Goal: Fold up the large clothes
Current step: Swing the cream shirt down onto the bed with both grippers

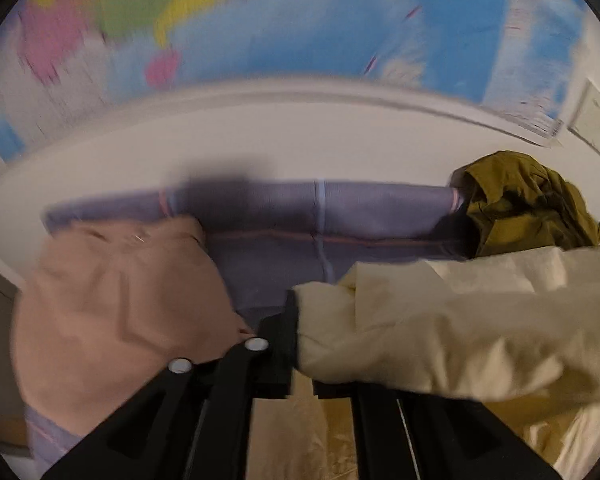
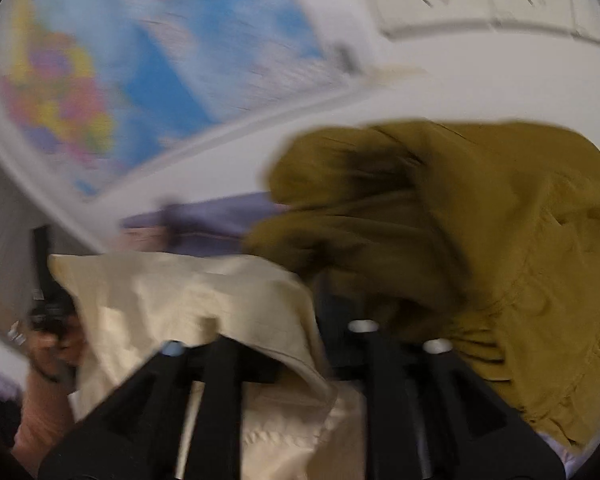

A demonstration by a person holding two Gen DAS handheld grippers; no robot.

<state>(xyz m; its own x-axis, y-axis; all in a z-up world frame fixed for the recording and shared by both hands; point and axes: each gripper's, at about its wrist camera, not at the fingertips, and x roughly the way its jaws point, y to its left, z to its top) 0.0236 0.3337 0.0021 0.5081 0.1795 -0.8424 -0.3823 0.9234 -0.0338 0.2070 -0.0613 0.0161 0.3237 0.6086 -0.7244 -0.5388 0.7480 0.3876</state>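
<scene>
Three garments show in the left wrist view: a cream garment [image 1: 440, 320] pinched in the left claw [image 1: 296, 344], whose jaws are closed on its edge, a pink garment [image 1: 120, 304] to the left, and an olive jacket [image 1: 528, 204] at the rear, all over a purple-sheeted bed [image 1: 380, 208]. Right wrist view: the right claw [image 2: 304, 356] has cream cloth draped between its fingers; whether it is clamped cannot be told. Risk: the blurred, apparently fast motion could tug the fabric loose or drag the neighbouring olive jacket.
</scene>
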